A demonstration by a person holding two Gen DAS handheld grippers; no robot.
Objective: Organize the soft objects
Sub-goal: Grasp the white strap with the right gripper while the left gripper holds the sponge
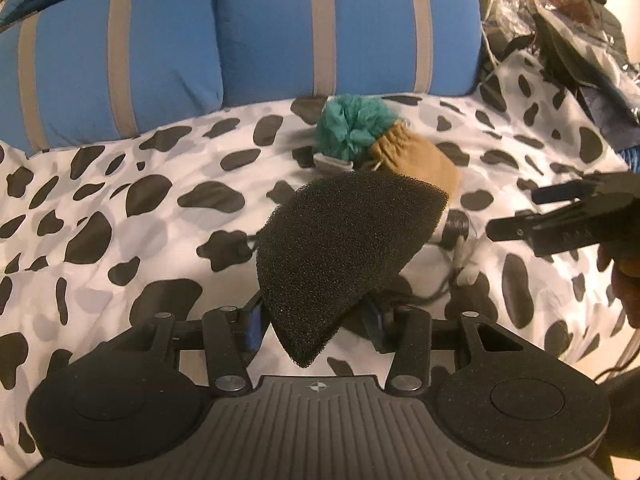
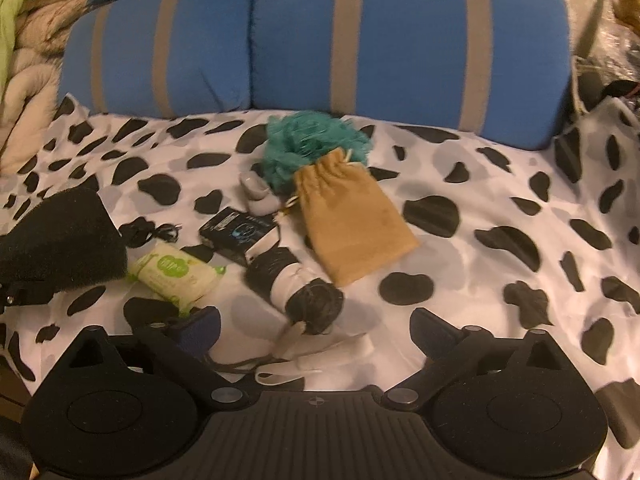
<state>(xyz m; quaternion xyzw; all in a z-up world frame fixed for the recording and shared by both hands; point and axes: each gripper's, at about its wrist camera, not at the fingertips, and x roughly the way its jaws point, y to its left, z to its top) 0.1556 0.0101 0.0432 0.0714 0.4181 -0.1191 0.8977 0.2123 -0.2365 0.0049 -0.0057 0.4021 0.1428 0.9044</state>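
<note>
Left gripper clamped on a black, half-round slab of coarse foam sponge, lifted clear above a bed covered in a white sheet with black and grey cow-print blotches. From the left wrist view, at twelve o'clock beyond the sponge: a teal mesh bath pouf touching a tan drawstring cloth pouch. At three o'clock, the right gripper, jaws apart, gripping nothing. Behind, at eleven to one o'clock, two blue cushions with grey stripes.

From the right wrist view, right gripper wide apart, low over the bed. Between and just ahead of its fingers, a bundle of black and white rolled fabric with trailing cords. At ten o'clock, a pale packet with green print; beyond it at nine o'clock, the held sponge. Near eleven o'clock, a small black box. At twelve o'clock, the pouch overlapping the pouf.
</note>
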